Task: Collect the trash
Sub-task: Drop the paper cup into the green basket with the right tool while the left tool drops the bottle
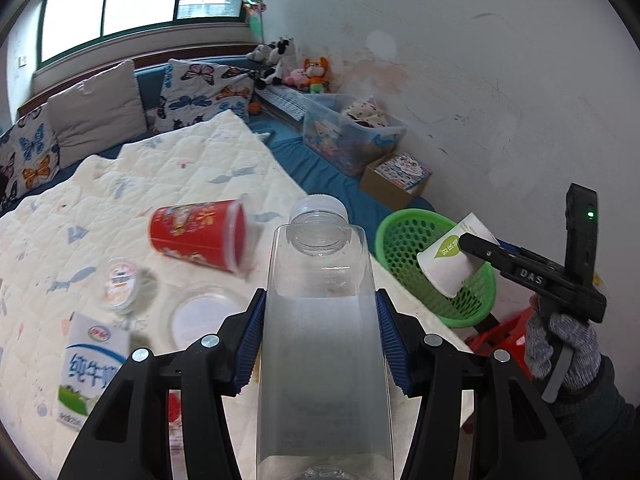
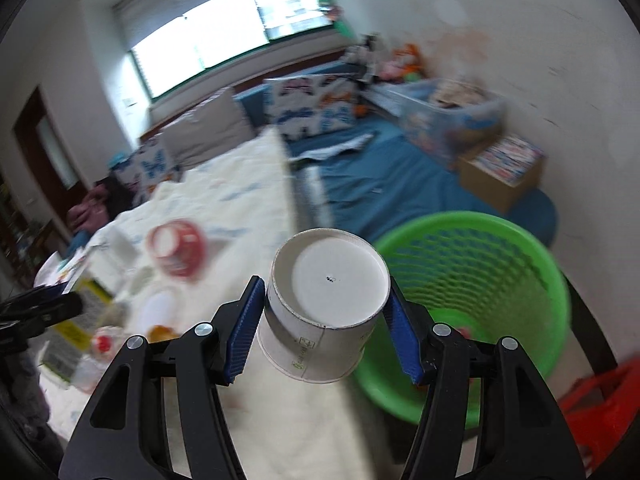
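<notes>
Right tool [image 2: 326, 322] first: its blue pads are pinched on a white paper cup [image 2: 326, 304], gripped across the wall with the base facing the camera, so the cup lies sideways in the grip. From the left wrist view that same cup [image 1: 450, 262] hangs over the near rim of the green mesh basket [image 1: 404, 236], to the right of the bed's edge. The risk here is an early release. The cup sits close above the rim, not the middle, and paper this light could clip the edge and tumble to the floor. A squeeze on thin paper wall could also crush it and let it slip out crooked.

Over to the left tool [image 1: 320, 340], clamped on a clear plastic bottle [image 1: 322, 320], white cap pointing away. It is held low on the body, and smooth plastic could pivot between the pads if the hand swings fast. The blur in the right wrist view suggests quick motion, so both tools heading for one basket could knock together.

Further out on the quilted bed cover [image 1: 200, 160], well left of the basket, trash still waits: a red cup [image 1: 200, 238] on its side, a small round tub [image 1: 120, 286], a milk carton [image 1: 94, 364]. The red cup lying on its side could roll if the quilt is jostled.
</notes>
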Motion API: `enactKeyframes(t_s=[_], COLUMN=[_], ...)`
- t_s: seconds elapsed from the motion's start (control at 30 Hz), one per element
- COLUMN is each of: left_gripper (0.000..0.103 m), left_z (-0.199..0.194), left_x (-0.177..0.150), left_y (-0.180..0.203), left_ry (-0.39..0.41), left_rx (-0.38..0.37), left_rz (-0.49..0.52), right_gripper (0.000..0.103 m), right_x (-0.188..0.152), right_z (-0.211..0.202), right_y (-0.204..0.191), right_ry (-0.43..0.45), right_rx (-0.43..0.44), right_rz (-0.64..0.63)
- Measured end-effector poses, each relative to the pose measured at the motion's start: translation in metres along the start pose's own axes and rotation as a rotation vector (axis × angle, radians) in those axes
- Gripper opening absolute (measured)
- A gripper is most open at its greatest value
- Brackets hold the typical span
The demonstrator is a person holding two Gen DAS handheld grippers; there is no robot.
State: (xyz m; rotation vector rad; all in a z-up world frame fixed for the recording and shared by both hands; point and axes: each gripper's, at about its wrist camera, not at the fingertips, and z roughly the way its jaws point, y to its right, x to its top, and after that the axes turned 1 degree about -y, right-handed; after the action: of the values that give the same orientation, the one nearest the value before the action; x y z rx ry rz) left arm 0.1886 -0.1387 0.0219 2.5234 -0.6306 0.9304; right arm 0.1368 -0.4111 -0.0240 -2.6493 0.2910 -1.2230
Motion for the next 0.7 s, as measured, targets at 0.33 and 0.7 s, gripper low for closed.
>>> enactKeyframes(t_s=[0.33,0.7], left_gripper=[0.052,0.052], left_z=[0.038,0.085], left_x=[0.024,0.042], left_y=[0.049,0.103], left_ry=[-0.051,-0.126], left_rx=[-0.046,-0.099], left_rz=[0.066,0.149], right_gripper=[0.061,0.068], right_x=[-0.012,-0.024], right_z=[0.022,0.018], right_y=[0.093,0.124], right_ry=[-0.036,-0.039], right_rx=[-0.128,-0.124], right_rz=[0.146,0.206])
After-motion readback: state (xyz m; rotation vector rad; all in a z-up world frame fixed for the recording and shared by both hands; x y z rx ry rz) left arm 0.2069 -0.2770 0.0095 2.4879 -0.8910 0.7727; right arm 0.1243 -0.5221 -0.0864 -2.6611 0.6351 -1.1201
